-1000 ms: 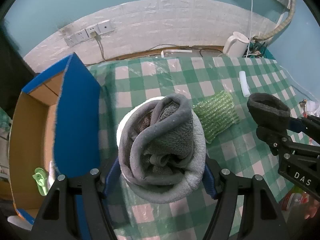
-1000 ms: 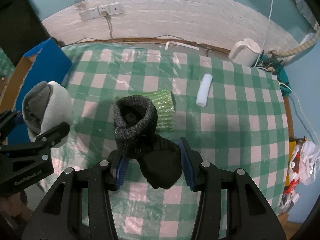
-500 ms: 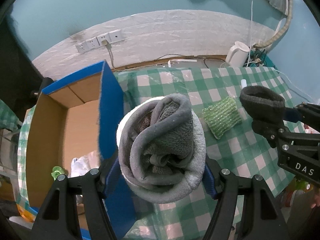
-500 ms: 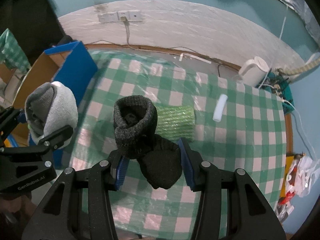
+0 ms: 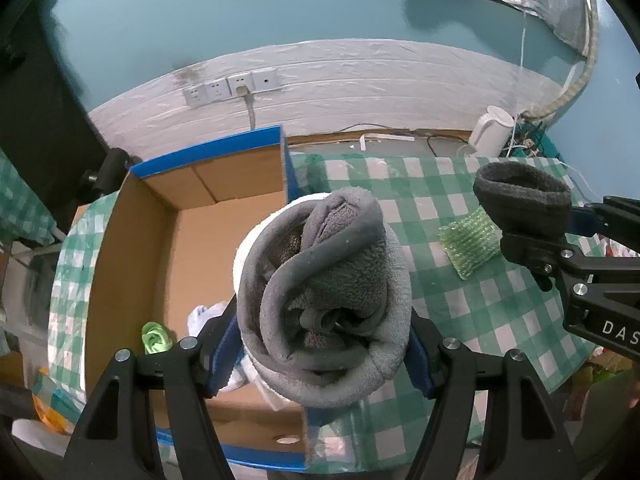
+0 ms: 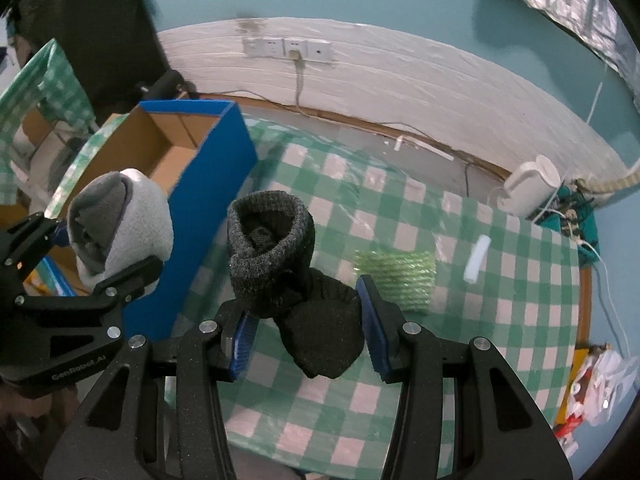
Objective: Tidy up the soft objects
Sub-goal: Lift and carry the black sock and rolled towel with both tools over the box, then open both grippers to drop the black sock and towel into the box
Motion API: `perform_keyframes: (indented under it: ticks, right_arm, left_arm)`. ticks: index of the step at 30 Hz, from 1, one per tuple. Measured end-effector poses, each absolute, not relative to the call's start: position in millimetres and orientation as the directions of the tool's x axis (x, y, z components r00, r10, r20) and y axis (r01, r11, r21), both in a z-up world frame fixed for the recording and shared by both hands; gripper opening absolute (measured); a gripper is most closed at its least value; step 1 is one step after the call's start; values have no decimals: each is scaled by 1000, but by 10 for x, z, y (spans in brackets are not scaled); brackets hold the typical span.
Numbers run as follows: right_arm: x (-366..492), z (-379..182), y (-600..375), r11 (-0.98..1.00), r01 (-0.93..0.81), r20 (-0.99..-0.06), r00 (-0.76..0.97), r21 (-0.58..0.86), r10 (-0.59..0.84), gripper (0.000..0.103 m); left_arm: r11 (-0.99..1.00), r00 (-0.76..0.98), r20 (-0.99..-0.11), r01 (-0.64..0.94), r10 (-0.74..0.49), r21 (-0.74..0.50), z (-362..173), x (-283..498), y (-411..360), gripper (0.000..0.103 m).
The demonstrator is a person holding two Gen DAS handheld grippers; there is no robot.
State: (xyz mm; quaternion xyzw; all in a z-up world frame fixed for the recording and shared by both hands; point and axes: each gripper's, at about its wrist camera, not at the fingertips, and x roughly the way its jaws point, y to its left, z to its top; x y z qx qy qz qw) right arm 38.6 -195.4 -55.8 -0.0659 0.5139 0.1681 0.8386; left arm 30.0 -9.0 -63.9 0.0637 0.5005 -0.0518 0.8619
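left gripper [image 5: 320,344]: clamped on a rolled grey sock bundle [image 5: 324,300], blue pads pressing both sides, dead centre of the left wrist view
grey sock bundle, other view: sits far left of the right wrist view [image 6: 120,220], poking up out of the black fingers
right gripper [image 6: 306,330]: squeezed shut on a dark charcoal sock roll [image 6: 280,264], cuff end sticking up above the pads, toe end bulging out below
dark sock, other view: right edge of the left wrist view [image 5: 524,204]
cardboard box [image 5: 132,248]: blue outside, brown inside, open top, fills the left half of the left wrist view, partly under the grey bundle; upper left in the right wrist view [image 6: 208,184]
inside the box: something white [image 5: 208,316] and a bit of bright green [image 5: 154,338] at the bottom, hard to make out
green scrubby pad [image 6: 394,278]: flat on the checked tablecloth [image 6: 500,300], just right of centre, behind the right gripper
white roll [image 6: 478,258]: lying further right on the cloth
white kettle [image 6: 530,190]: upper right, by the wall
wall sockets [image 5: 232,86]: upper middle, one cable plugged in
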Motion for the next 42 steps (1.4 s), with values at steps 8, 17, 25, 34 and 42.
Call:
perform_keyframes:
  ticks: [8, 17, 25, 34, 42]
  right_arm:
    - [412, -478, -1652, 918, -392, -877, 418, 60, 236, 47]
    - [485, -451, -1256, 895, -442, -875, 410, 55, 256, 47]
    - [489, -467, -925, 875, -482, -881, 392, 49, 265, 47]
    - [528, -508, -575, 850, -525, -885, 373, 47, 279, 47]
    - [582, -584, -306, 833, -550, -892, 344, 62, 294, 47]
  left_arm:
    - [992, 505, -863, 118, -14, 53, -593, 269, 134, 71]
    - [997, 509, -860, 61, 11, 48, -587, 265, 441, 71]
    - [999, 504, -863, 3, 33, 40, -632, 262, 766, 71]
    - [997, 486, -872, -76, 52, 17, -709, 281, 1154, 71]
    - [992, 459, -886, -127, 70, 12, -821, 286, 1412, 71]
